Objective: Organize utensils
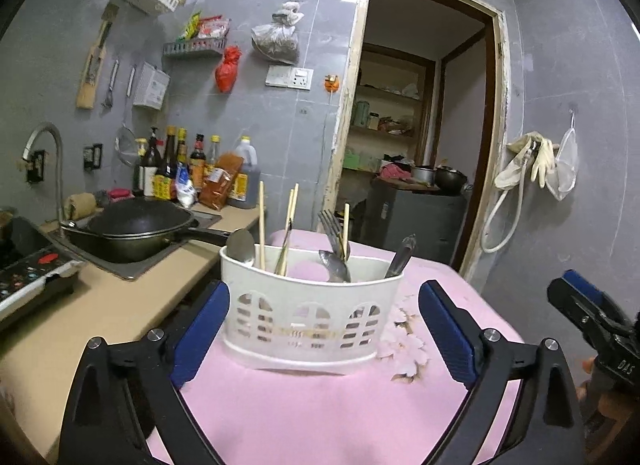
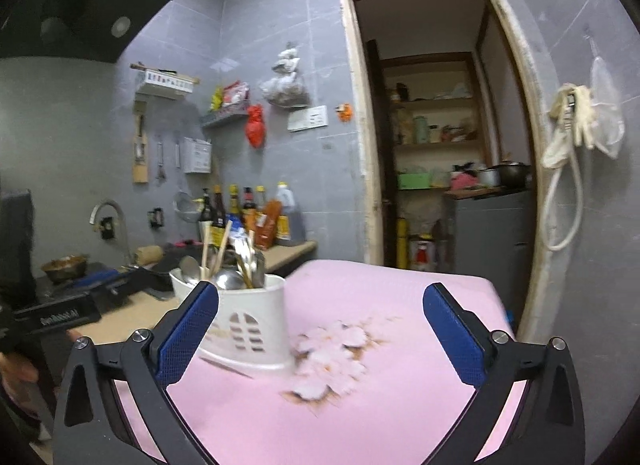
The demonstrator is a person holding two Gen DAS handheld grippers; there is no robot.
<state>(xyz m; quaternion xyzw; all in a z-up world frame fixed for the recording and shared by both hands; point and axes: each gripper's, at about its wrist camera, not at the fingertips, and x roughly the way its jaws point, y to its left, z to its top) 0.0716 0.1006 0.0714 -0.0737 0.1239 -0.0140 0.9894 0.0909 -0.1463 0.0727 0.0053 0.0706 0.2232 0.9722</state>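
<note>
Chopsticks [image 1: 261,225], a fork [image 1: 332,231] and spoons [image 1: 335,265] stand in the white utensil holder [image 1: 308,317] on the pink table [image 1: 304,413]. The left gripper [image 1: 320,329] spreads released fingers [image 1: 200,335] around the holder without touching; the right gripper [image 2: 320,335] is released too, the holder beside its left finger.

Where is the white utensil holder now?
The white utensil holder stands on the pink tabletop, between the open left gripper fingers, beside the flower print.

Both wrist views face doorway [image 1: 424,113]; share holder [image 1: 308,317], left nearer.
</note>
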